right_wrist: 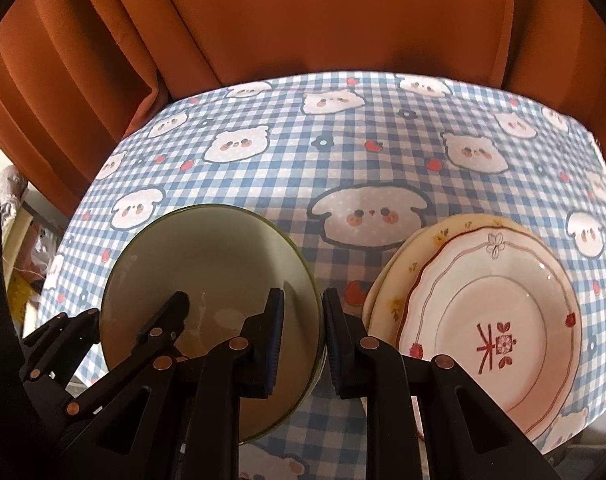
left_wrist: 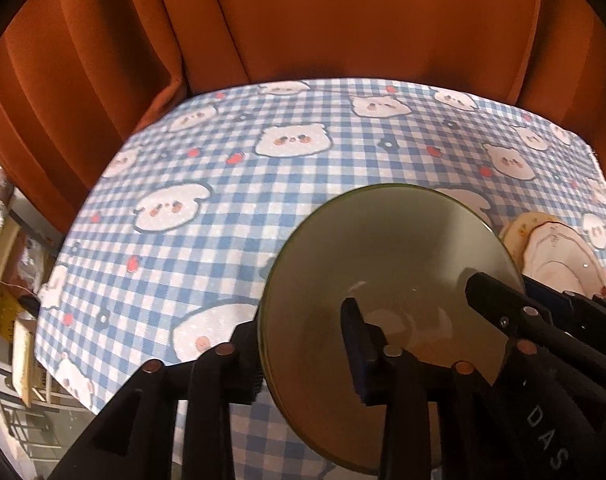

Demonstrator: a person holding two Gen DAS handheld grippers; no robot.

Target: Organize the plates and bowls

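The green bowl [right_wrist: 211,300] sits on the bench [right_wrist: 343,168], left of the stacked plates [right_wrist: 491,320]. Its right rim is pinched by the right tongs [right_wrist: 303,332]; the left tongs [left_wrist: 299,352] straddle the left rim, slackened. Glazed, slippery, breakable: best gripped at the rim.

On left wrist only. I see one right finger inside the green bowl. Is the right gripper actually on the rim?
Observer: Yes. The right gripper straddles the green bowl's right rim, one finger inside, one outside, closed on it.
Operator: Plates on the right are cut off for me. How many?
Observer: Two, stacked: a white plate with red markings lies on a cream floral plate.
Operator: Any gap between bowl and plates?
Observer: Yes, the checked tablecloth shows between them, and the outside finger sits in that gap.
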